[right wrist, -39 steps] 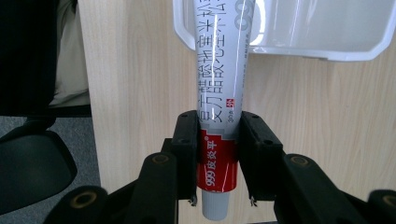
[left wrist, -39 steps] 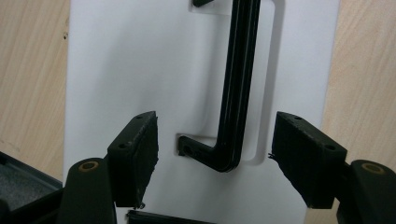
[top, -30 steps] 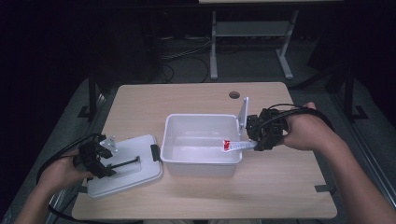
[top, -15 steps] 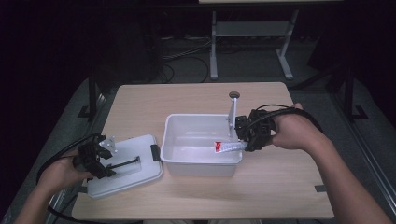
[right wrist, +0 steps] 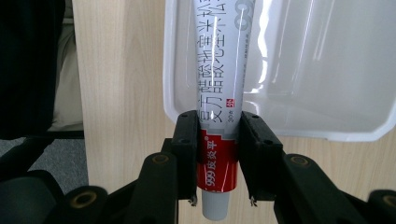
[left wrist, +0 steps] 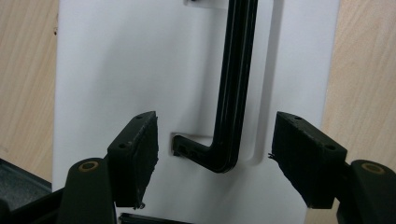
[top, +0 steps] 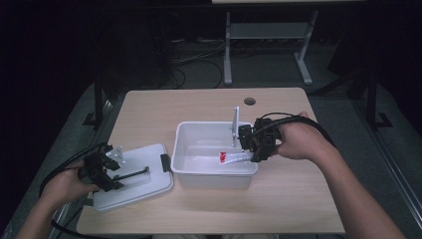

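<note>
Nearest, the left gripper (top: 102, 172) is held over the white lid (top: 144, 164) on the table (top: 199, 107), its jaws spread to either side of the black handle (left wrist: 231, 93) without touching it. Farther off, a tube (top: 234, 158) is pinched by the right gripper (top: 259, 147) over the open white bin (top: 199, 149), its cap end between the jaws.

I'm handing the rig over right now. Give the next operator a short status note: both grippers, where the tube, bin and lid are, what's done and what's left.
Right gripper: shut on the ointment tube, holding it over the white bin.
Left gripper: open, jaws either side of the black handle of the lid, not gripping.
Lid lies flat on the table, left of the bin.
Done: lid off, tube picked up.
Left, probably: release the tube into the bin, then refit the lid.
</note>
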Demonstrator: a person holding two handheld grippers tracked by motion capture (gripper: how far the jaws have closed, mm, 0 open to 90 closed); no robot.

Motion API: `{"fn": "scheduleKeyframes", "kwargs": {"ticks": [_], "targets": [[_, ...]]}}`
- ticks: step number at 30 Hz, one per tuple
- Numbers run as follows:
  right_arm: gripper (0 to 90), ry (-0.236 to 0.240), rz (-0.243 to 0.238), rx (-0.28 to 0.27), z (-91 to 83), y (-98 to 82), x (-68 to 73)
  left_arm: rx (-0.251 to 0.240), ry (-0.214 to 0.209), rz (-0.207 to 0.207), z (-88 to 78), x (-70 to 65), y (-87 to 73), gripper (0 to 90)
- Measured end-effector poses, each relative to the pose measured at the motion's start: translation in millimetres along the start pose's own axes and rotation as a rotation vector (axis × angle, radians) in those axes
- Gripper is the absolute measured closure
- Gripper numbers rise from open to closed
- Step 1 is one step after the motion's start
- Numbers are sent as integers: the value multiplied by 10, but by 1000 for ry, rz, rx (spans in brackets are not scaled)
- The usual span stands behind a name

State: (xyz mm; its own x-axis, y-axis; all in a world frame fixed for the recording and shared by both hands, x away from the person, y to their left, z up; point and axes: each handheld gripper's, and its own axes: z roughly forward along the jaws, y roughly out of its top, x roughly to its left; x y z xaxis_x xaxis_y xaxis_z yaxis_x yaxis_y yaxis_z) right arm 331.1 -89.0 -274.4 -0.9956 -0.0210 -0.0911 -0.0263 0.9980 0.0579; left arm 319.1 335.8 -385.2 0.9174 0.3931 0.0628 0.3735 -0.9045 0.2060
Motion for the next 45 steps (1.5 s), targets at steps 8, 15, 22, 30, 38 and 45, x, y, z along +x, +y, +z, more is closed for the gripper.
{"fn": "scheduleKeyframes", "kwargs": {"ticks": [8, 15, 22, 30, 38, 45], "targets": [[687, 6, -10, -11, 66, 103, -33, 1, -2, -2, 5, -1, -16, 311], [687, 19, -6, -13, 122, 180, -64, 2, -4, -3, 11, -1, -35, 311], [687, 23, 2, -5, 170, 230, -81, -1, -7, -4, 25, -5, -33, 311], [687, 30, 9, -4, 226, 296, -90, -3, -3, -3, 20, -2, -34, 311], [687, 38, 11, 1, 290, 366, -88, -4, -4, -4, 22, -4, -47, 311], [687, 43, 20, 12, 350, 412, -90, -5, -4, -8, 33, -6, -78, 311]]}}
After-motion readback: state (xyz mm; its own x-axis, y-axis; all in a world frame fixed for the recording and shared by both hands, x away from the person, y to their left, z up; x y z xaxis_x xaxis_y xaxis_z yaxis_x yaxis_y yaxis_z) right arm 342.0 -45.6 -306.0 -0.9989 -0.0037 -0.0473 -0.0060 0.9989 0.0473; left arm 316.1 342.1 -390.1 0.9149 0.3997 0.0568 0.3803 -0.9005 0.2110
